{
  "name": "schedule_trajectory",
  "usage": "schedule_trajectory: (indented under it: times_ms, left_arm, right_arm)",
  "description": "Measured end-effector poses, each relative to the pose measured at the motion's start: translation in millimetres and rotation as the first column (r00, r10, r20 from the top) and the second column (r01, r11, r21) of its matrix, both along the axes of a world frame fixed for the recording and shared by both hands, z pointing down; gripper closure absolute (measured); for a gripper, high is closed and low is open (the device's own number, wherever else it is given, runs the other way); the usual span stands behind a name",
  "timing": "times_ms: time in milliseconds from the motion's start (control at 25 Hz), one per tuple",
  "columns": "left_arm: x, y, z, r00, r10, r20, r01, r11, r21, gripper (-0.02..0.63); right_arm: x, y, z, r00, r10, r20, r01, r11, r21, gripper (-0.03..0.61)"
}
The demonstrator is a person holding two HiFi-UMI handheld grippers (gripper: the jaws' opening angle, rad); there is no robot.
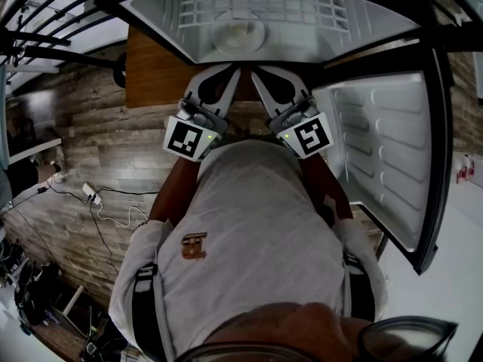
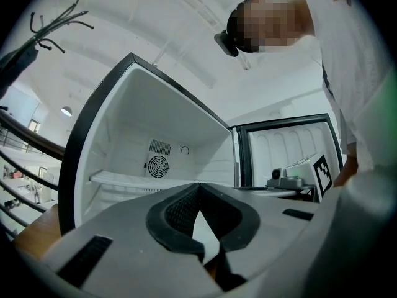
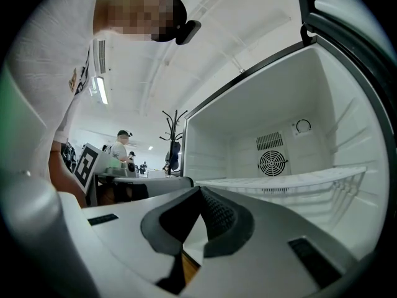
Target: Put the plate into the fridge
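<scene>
Open fridge (image 1: 355, 13) seen from above, its door (image 1: 385, 157) swung to the right. The plate (image 1: 238, 35) lies inside the compartment, in front of the wire shelf (image 1: 256, 4) and just beyond the tips of both tongs, touching neither. Left gripper (image 2: 198, 186): jaws closed tip to tip, gripping nothing. Right gripper (image 3: 200, 190): jaws likewise closed and empty. Both point side by side into the compartment, towards the round fan grille (image 2: 158, 166) on its back wall.
</scene>
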State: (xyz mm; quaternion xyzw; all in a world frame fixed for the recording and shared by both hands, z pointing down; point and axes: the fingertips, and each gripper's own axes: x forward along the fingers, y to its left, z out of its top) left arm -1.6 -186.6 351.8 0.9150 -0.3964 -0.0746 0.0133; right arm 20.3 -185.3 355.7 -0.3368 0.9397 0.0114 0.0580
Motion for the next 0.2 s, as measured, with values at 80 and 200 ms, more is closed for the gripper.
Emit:
schedule_trajectory:
  times_ms: [80,200]
  left_arm:
    - [0.5,0.1,1.0,1.0,0.002,-0.003,-0.002,1.0,-0.002,0.595]
    - [0.8,0.6,1.8,1.0,0.004,-0.004,-0.004,1.0,-0.002,0.595]
  right_arm:
    - [-0.1,-0.4,0.3,1.0,-0.001,-0.003,0.001,1.0,0.003,0.545]
    - [-0.8,0.1,-0.4,1.0,-0.003,-0.004,0.003,1.0,0.01,0.546]
